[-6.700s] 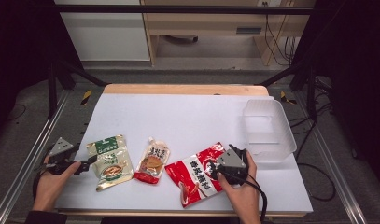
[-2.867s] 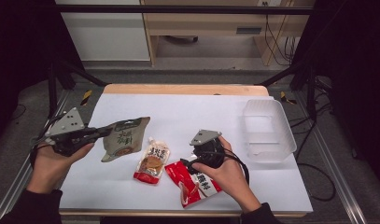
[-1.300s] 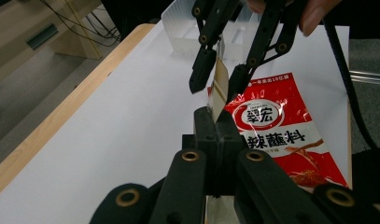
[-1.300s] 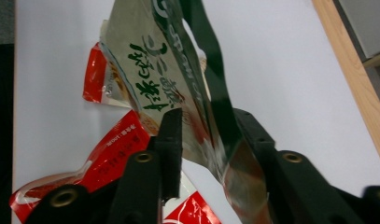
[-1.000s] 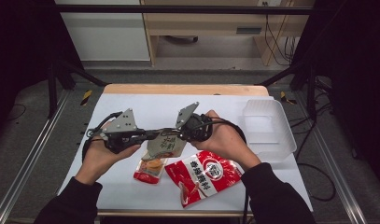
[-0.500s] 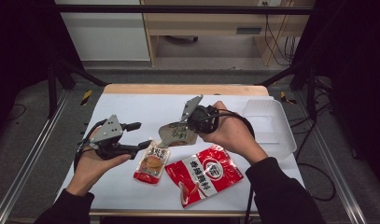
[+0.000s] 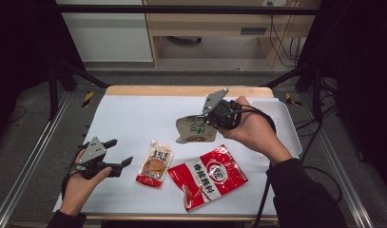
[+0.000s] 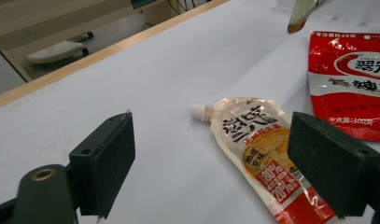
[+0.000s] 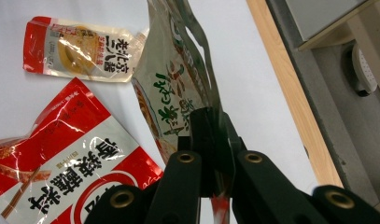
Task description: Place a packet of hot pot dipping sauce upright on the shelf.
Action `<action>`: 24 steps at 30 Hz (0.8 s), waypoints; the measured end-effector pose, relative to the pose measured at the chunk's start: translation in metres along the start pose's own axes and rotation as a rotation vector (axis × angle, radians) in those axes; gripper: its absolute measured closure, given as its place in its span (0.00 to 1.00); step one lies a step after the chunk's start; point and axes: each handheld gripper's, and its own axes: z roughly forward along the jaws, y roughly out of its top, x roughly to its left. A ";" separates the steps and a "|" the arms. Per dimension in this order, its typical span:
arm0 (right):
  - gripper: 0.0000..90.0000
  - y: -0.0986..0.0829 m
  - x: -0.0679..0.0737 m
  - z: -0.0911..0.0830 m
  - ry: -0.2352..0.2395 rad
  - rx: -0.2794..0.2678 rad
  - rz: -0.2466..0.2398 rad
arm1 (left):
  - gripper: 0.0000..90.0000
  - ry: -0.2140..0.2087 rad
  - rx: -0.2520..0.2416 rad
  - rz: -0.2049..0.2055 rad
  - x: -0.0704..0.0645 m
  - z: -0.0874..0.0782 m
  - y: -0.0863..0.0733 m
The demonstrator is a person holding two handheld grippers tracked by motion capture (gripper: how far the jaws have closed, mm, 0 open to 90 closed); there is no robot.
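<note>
Right gripper carries a pouch above the table

The right gripper (image 7: 208,115) pinches the green pouch (image 7: 195,129) by one edge, mid-table, left of the clear tray (image 7: 288,126). The left gripper (image 7: 116,153) hangs spread and empty at near left, beside the spouted sachet (image 7: 155,165). With so thin a pinch, the limp pouch could slip out onto the red bag (image 7: 211,175).

The flat red foil packet (image 8: 348,79) at 3 o'clock reads "100g"; the spouted cream-and-red pouch (image 8: 262,154) shows "80%" and "20%".
</note>
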 end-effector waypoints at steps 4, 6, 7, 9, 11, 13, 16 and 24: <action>1.00 -0.007 -0.005 -0.012 -0.017 -0.004 0.009 | 0.16 0.020 0.016 -0.014 0.007 0.000 -0.009; 1.00 -0.010 -0.008 -0.017 -0.028 -0.014 0.017 | 0.16 0.034 0.030 -0.006 0.009 0.001 -0.012; 1.00 -0.012 -0.009 -0.020 -0.036 -0.016 0.023 | 0.16 0.040 0.031 -0.012 0.010 0.001 -0.014; 1.00 -0.017 -0.013 -0.028 -0.047 -0.019 0.028 | 0.16 0.071 0.034 -0.028 0.013 0.003 -0.018; 1.00 -0.021 -0.016 -0.034 -0.062 -0.018 0.037 | 0.15 0.106 0.034 -0.044 0.014 0.005 -0.019; 1.00 -0.026 -0.019 -0.041 -0.078 -0.014 0.044 | 0.15 0.133 0.018 -0.053 0.014 0.004 -0.018; 1.00 -0.036 -0.023 -0.051 -0.102 -0.011 0.064 | 0.15 0.142 0.013 -0.052 0.012 0.004 -0.018; 1.00 -0.073 -0.029 -0.074 -0.144 0.011 0.121 | 0.14 0.153 0.016 -0.084 0.015 0.003 -0.021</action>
